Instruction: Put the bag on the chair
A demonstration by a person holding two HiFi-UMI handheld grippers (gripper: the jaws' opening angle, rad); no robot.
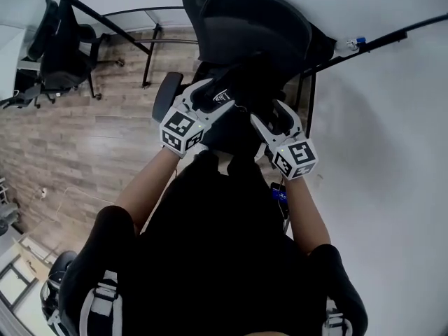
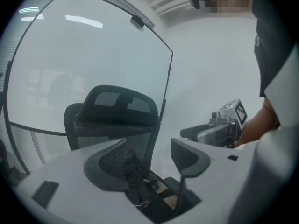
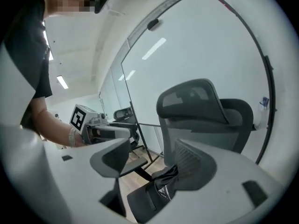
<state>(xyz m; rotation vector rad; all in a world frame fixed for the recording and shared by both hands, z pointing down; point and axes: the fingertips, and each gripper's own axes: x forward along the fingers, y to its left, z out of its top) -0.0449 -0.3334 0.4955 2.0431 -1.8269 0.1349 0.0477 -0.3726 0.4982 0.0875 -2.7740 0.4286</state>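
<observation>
1. The bag (image 1: 241,121) is black, soft fabric, crumpled, with webbing straps and a small white printed logo. It lies on the seat of the chair (image 1: 255,26), in front of the backrest.
2. The chair is a black office chair with a mesh back, a curved, smooth headrest and a padded armrest.
3. The left hand-held gripper (image 1: 213,96) and the right hand-held gripper (image 1: 276,114) flank the bag, one on each side. Both point forward toward the backrest and slightly downward. Each carries a white cube with square black markers at its rear.
4. In the left gripper view the left hand-held gripper (image 2: 149,153) is released, its grey jaws spread wide. The bag's straps (image 2: 133,171) show low in the gap, just beside the ribbed pad of the jaw on the picture's left and apart from the other jaw.
5. In the right gripper view the right hand-held gripper (image 3: 152,157) is also released, jaws spread wide. The bag's logo panel (image 3: 163,188) sits low beside the ribbed pad of the jaw on the picture's right. Whether it touches that pad I cannot tell.
6. Bare forearms reach out from black sleeves, roughly parallel and slightly bent at the elbow.
7. Around the chair are a wood-plank floor (image 1: 84,138), pale walls and a second black chair (image 1: 59,47) well apart at the back left.
</observation>
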